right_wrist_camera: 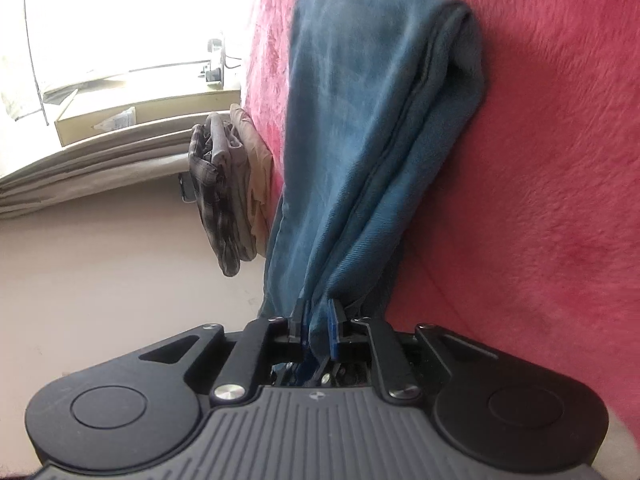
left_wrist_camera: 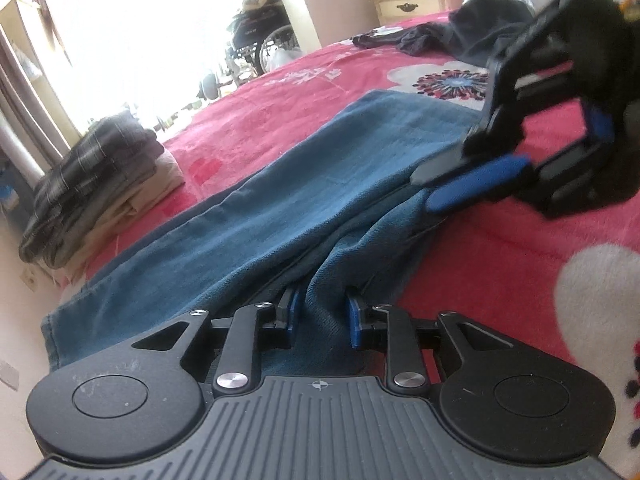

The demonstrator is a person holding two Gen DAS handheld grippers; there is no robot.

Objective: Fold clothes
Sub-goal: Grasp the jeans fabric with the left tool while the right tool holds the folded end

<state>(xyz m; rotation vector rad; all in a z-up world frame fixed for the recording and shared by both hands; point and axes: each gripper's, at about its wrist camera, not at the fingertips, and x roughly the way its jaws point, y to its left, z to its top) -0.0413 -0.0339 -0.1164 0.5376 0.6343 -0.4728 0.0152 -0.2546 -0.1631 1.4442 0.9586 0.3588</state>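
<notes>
jeans (left_wrist_camera: 304,184): faded blue denim, ahead of both grippers
blanket (left_wrist_camera: 500,264): pink-red, white flower patches, dark-petalled bloom
folded stack (left_wrist_camera: 92,184), left of the left gripper (left_wrist_camera: 322,316): grey-black plaid over beige
finger pads (left_wrist_camera: 357,320): blue
nightstand (left_wrist_camera: 412,4): cream

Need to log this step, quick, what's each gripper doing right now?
Left gripper: closed on the blue jeans.
Right gripper: closed on the blue jeans.
</notes>
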